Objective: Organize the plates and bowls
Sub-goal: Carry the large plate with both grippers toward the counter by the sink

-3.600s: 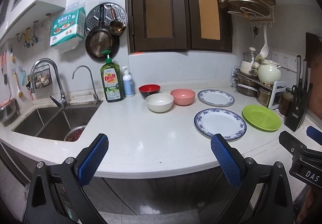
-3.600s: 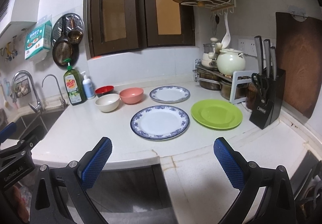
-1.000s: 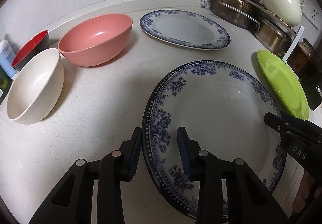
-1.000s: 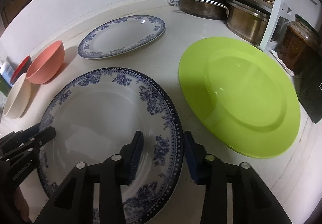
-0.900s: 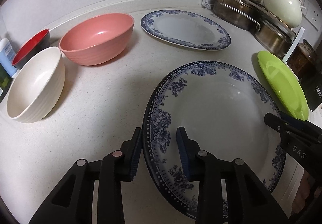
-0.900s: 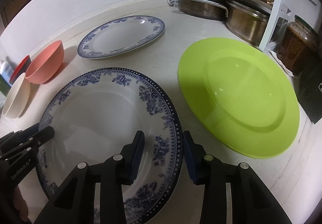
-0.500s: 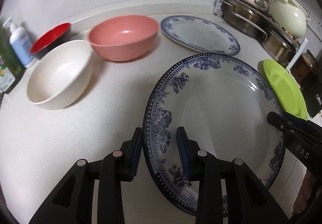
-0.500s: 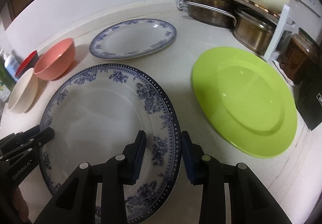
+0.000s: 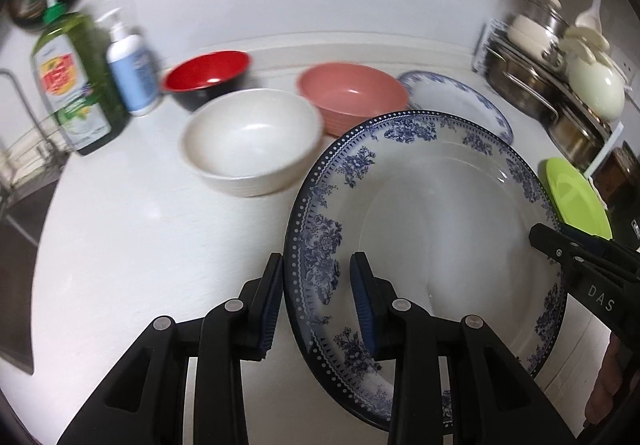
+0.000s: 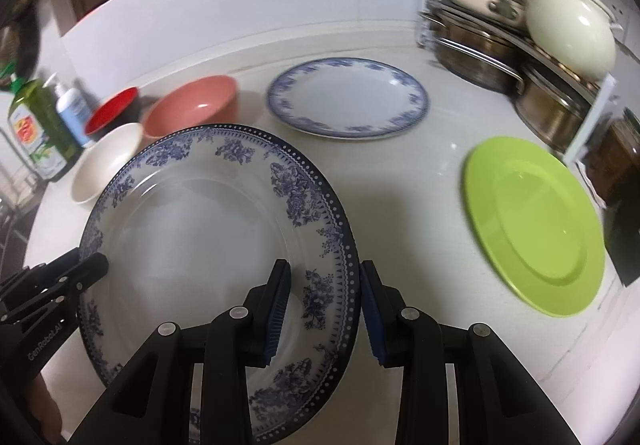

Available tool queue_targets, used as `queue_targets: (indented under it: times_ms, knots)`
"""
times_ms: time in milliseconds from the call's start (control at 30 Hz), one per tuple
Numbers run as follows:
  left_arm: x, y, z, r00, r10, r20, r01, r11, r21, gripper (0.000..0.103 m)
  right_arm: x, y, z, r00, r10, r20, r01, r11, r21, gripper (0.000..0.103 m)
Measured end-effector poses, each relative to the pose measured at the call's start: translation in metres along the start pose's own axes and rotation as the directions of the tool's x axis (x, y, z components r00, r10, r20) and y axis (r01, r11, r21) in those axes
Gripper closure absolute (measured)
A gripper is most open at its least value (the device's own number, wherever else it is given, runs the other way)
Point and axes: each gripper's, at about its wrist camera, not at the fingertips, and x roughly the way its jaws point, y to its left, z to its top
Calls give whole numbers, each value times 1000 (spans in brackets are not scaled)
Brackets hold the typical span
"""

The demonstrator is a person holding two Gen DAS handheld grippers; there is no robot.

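Note:
My left gripper (image 9: 318,285) is shut on the left rim of a large blue-and-white plate (image 9: 432,213), and my right gripper (image 10: 325,291) is shut on its right rim (image 10: 192,229). Together they hold the plate lifted above the white counter (image 9: 140,229). Behind it stand a white bowl (image 9: 250,139), a pink bowl (image 9: 352,95) and a red bowl (image 9: 206,71). A second, smaller blue-and-white plate (image 10: 348,101) lies at the back. A green plate (image 10: 532,225) lies on the right.
A green dish-soap bottle (image 9: 72,85) and a white pump bottle (image 9: 130,73) stand at the back left by the sink. A rack with steel pots (image 10: 484,45) and a cream pot (image 10: 572,33) lines the right wall.
Both grippers have closed on the large plate and raised it off the counter, moving it up and slightly left. The bowls and other plates have not moved.

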Motion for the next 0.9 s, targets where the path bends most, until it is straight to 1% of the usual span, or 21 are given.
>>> queue_targets:
  times_ms: [167, 433, 667, 900]
  knots:
    - [-20, 30, -6, 999, 46, 24, -45, 998, -50, 69, -11, 32, 2, 999, 36, 13, -36, 998, -54, 67]
    - [-45, 78, -20, 991, 130, 43, -124, 984, -126, 70, -20, 88, 1, 992, 127, 18, -123, 983, -135, 67]
    - [-56, 118, -34, 984, 179, 25, -171, 966, -193, 70, -18, 131, -1, 984, 180, -2, -176, 964, -200, 67]
    - [-52, 150, -51, 978, 210, -18, -208, 948, -242, 70, -8, 171, -10, 977, 209, -43, -213, 942, -258, 67]
